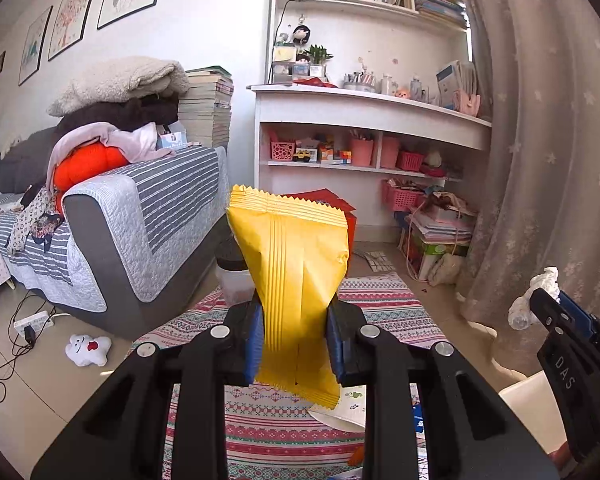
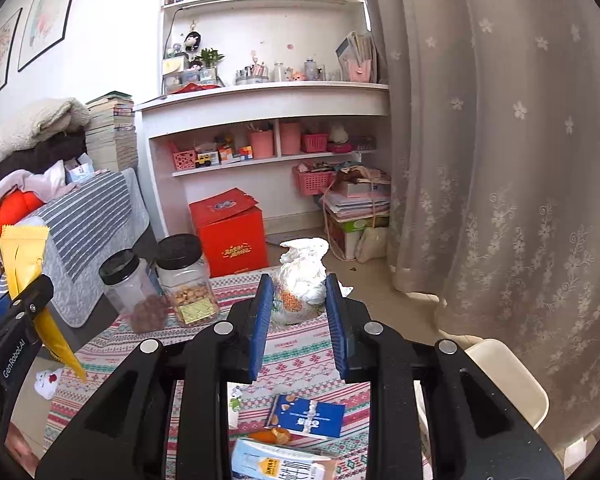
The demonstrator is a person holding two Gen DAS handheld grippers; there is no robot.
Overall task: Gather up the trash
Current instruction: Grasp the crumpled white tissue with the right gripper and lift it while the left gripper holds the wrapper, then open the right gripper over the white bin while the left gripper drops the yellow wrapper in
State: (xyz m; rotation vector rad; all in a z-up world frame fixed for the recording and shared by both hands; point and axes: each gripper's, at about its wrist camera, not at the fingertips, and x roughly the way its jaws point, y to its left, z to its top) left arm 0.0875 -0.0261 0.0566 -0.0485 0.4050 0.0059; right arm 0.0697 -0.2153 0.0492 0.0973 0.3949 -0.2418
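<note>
My left gripper [image 1: 294, 334] is shut on a yellow snack wrapper [image 1: 296, 264] and holds it upright above the patterned tablecloth [image 1: 384, 304]; the wrapper also shows at the left of the right wrist view [image 2: 24, 264]. My right gripper [image 2: 300, 320] is shut on a crumpled white wad of tissue and plastic [image 2: 302, 278], which also shows at the right edge of the left wrist view [image 1: 534, 298]. Below the right gripper lie a blue carton [image 2: 306, 420], an orange peel [image 2: 272, 436] and a milk carton [image 2: 280, 466].
Two black-lidded jars [image 2: 186, 280] with snacks stand on the tablecloth at left. A red box [image 2: 232, 236] sits on the floor before the white shelf unit [image 2: 268, 100]. A striped sofa [image 1: 148, 232] is left, a curtain [image 2: 500, 160] right, a cream chair [image 2: 508, 384] lower right.
</note>
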